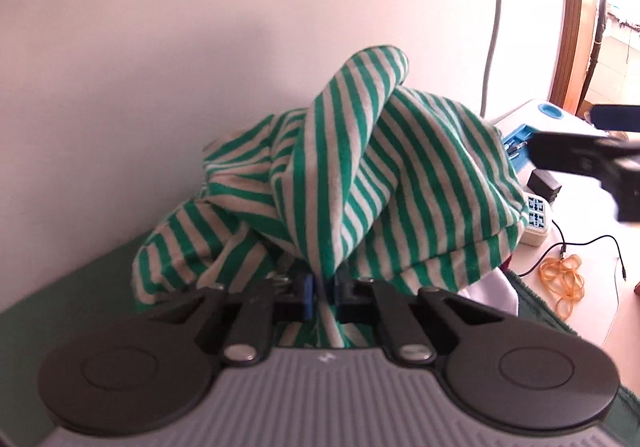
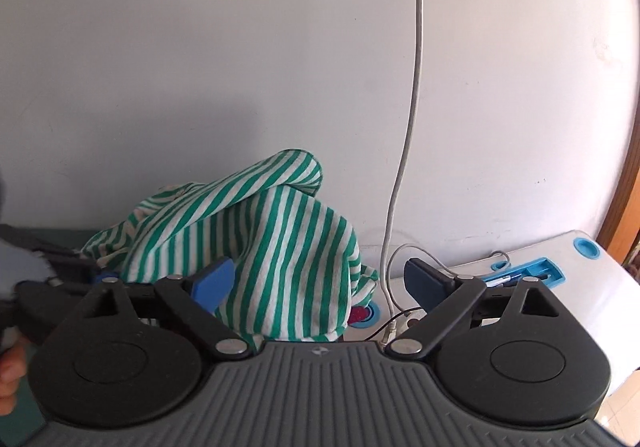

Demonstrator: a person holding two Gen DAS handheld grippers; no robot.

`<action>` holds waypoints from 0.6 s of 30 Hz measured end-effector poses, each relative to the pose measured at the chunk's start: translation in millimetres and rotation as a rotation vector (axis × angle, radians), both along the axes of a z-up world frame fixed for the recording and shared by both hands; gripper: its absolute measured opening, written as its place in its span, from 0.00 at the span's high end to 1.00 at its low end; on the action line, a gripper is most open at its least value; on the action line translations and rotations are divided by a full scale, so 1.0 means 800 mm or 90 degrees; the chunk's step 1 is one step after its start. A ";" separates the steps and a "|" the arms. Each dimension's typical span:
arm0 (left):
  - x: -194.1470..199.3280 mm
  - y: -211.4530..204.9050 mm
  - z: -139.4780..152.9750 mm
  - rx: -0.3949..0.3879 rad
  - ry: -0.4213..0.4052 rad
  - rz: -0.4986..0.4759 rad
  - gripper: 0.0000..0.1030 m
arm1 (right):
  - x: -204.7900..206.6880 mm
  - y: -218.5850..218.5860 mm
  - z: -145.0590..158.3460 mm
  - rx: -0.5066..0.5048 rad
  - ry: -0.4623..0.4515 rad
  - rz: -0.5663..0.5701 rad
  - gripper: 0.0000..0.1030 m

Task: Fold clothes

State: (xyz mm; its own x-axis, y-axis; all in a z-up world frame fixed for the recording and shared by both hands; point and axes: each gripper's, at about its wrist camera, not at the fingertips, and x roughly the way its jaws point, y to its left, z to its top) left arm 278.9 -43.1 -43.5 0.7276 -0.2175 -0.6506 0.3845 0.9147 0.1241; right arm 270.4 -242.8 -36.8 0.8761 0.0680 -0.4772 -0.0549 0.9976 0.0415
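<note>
Nearest the lens in the left wrist view, the left hand-held gripper is pinched tight on a fold of the green-striped garment, heaped mid-frame on the desk. Only this view shows orange rubber bands at right. The right wrist view shows the right hand-held gripper gaping wide, holding nothing, garment between its fingers.
</note>
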 end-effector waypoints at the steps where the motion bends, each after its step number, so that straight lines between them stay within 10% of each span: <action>1: -0.017 0.017 0.011 -0.016 -0.015 -0.005 0.99 | 0.013 0.001 -0.001 0.007 0.013 0.003 0.09; 10: -0.148 0.124 0.029 -0.009 -0.023 0.011 1.00 | 0.088 0.057 0.001 0.096 0.009 0.053 0.09; 13: -0.167 0.127 0.006 0.028 -0.008 0.034 0.81 | 0.125 0.084 -0.011 0.070 0.051 0.032 0.11; 16: -0.171 0.118 -0.006 0.034 -0.004 0.050 0.54 | 0.144 0.083 -0.020 0.071 0.061 0.024 0.75; 18: -0.182 0.113 -0.009 0.039 -0.029 0.050 0.40 | 0.127 0.055 -0.001 0.133 0.032 0.034 0.85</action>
